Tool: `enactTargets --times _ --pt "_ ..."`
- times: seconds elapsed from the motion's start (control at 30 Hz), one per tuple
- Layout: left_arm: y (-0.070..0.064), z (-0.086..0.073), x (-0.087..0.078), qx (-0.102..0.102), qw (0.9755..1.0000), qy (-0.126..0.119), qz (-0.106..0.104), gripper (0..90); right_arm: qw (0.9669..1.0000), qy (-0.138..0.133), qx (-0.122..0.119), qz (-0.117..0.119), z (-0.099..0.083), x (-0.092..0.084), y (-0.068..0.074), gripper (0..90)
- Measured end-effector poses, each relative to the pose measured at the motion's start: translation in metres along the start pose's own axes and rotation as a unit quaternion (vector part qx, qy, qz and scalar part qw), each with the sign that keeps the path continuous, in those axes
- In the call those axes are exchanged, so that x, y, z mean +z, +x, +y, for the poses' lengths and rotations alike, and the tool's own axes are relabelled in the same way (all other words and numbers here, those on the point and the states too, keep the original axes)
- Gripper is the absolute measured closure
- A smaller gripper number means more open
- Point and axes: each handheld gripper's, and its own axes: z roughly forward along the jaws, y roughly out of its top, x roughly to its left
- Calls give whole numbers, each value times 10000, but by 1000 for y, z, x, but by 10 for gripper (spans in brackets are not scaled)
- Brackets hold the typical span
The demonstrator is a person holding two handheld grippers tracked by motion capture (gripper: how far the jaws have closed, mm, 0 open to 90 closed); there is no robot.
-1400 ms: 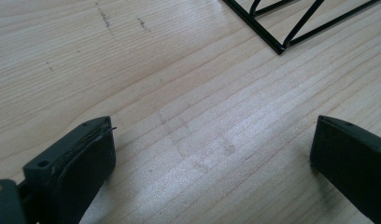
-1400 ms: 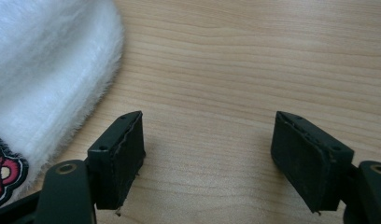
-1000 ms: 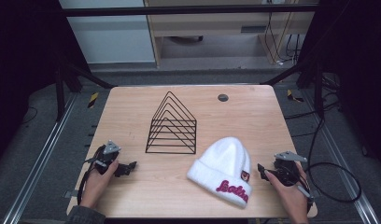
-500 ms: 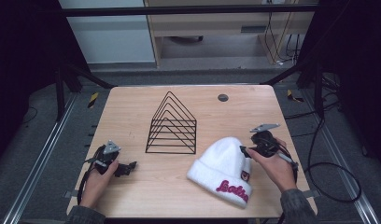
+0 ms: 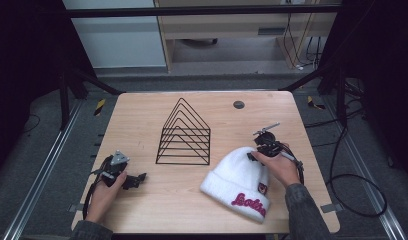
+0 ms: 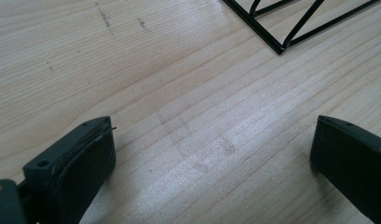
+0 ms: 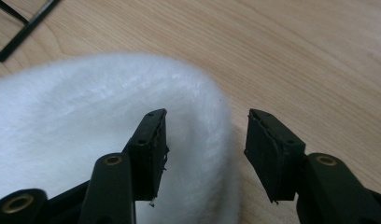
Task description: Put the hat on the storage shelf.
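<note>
A white fuzzy beanie (image 5: 238, 180) with pink lettering on its cuff lies at the front right of the wooden table (image 5: 142, 120). My right gripper (image 5: 257, 152) hovers at the beanie's top edge, open, its jaws straddling the rim of the crown (image 7: 109, 112) with nothing clamped between them. My left gripper (image 5: 137, 179) rests low on the table at the front left, open wide over bare wood (image 6: 198, 140). A black wire rack (image 5: 184, 135) shaped like nested triangles stands in the table's middle; its corner (image 6: 282, 44) lies ahead of the left jaws.
A small dark round disc (image 5: 238, 104) is set in the table near its back right. Cables trail from the right gripper over the table's right edge to the floor. A metal frame and shelving stand beyond the far edge.
My right gripper has moved from the front right corner up and leftward to the top of the beanie. The left hand and its gripper have stayed put.
</note>
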Motion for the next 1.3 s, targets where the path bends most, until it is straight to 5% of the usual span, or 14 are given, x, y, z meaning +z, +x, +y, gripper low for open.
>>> enactTargets --times 0.57,0.83,0.87,1.3 --pt "0 0 0 -8 10000 -12 -1 0 9995 224 -188 125 -2 6 10 804" --pt "0 0 0 3 10000 -1 -10 0 9984 -406 -395 85 -4 -24 18 832" --pt "0 0 0 -1 10000 -2 -8 0 9967 -638 -498 111 -5 -35 21 833" --pt "-6 8 -7 182 9997 -155 41 32 9821 -1614 -954 159 -19 -98 57 834"
